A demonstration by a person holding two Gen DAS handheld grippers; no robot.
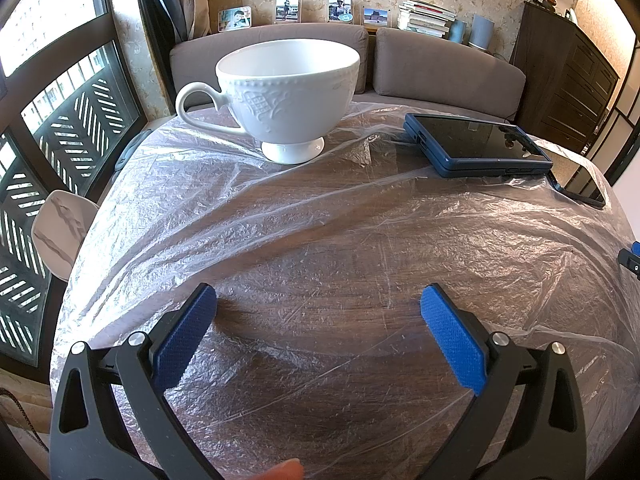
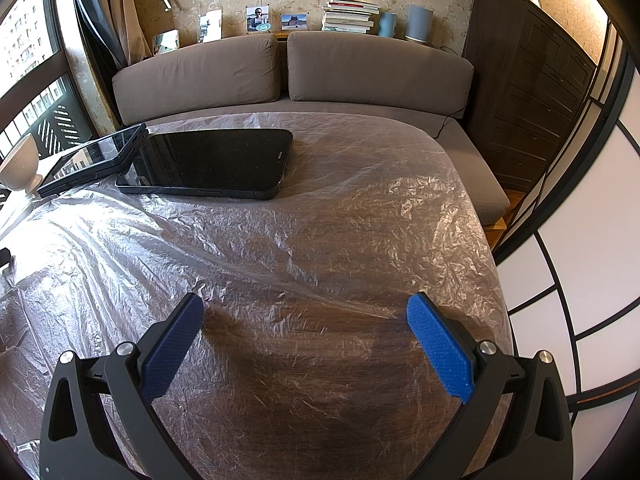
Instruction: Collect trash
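Observation:
A thin clear plastic sheet (image 1: pixel 320 220) lies crinkled over the dark wooden table and also shows in the right wrist view (image 2: pixel 320 220). A white footed teacup (image 1: pixel 280 92) stands on it at the far left. A blue-cased phone (image 1: pixel 476 144) and a black phone (image 2: pixel 212 164) lie on it at the back. My left gripper (image 1: pixel 319 308) is open and empty above the sheet's near part. My right gripper (image 2: pixel 306 312) is open and empty above the sheet near the table's right side.
A grey sofa (image 2: pixel 292 68) runs behind the table, with photos and stacked books (image 2: pixel 352 16) on the ledge. A dark cabinet (image 2: pixel 532 92) stands at the right. A white stool (image 1: pixel 60 232) sits by the window at the left. The table edge curves off at the right (image 2: pixel 496 280).

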